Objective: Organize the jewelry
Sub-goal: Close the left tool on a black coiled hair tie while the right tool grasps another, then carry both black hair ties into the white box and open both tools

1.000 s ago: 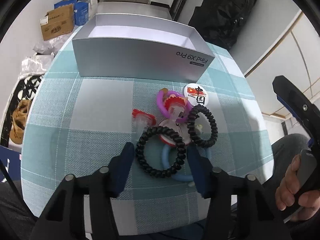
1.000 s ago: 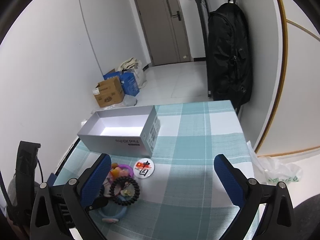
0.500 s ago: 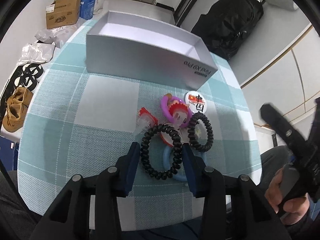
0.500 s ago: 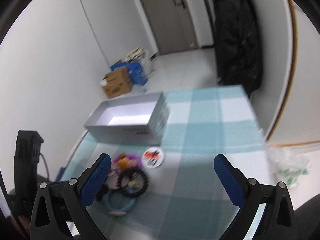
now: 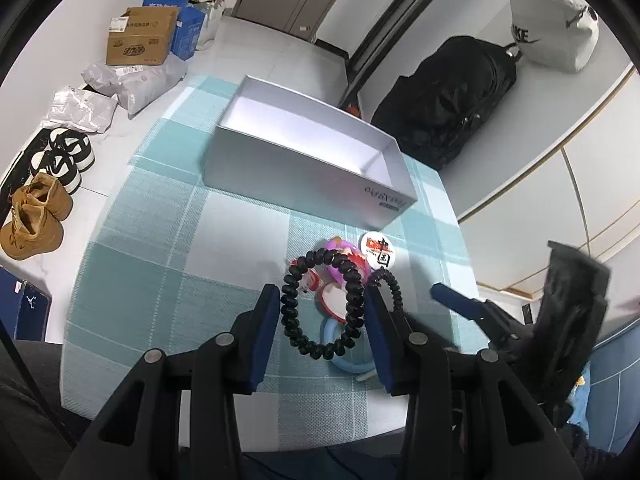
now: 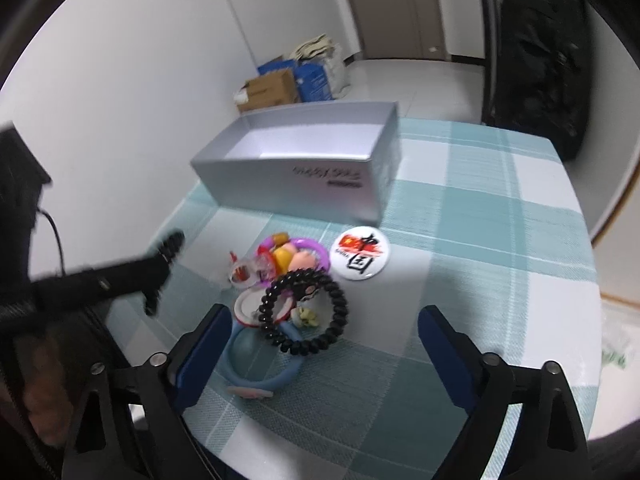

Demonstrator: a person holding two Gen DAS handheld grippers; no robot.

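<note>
My left gripper (image 5: 320,320) is shut on a black spiral hair tie (image 5: 290,312) and holds it lifted above the pile. In the right wrist view that hair tie (image 6: 170,245) hangs from the left gripper at the left. The pile holds a second black spiral hair tie (image 6: 304,312), a purple ring with charms (image 6: 296,258), a light blue ring (image 6: 260,368) and a round white badge (image 6: 360,252). An open silver box (image 5: 308,156) stands behind the pile, empty inside. My right gripper (image 6: 324,348) is open, low over the pile.
The table carries a teal and white checked cloth (image 5: 160,248). Shoes (image 5: 36,216), bags and cardboard boxes (image 5: 140,36) lie on the floor to the left. A black backpack (image 5: 452,96) hangs behind the table.
My left gripper closed on the near black hair tie and lifted it off the pile. My right gripper came down and forward over the pile.
</note>
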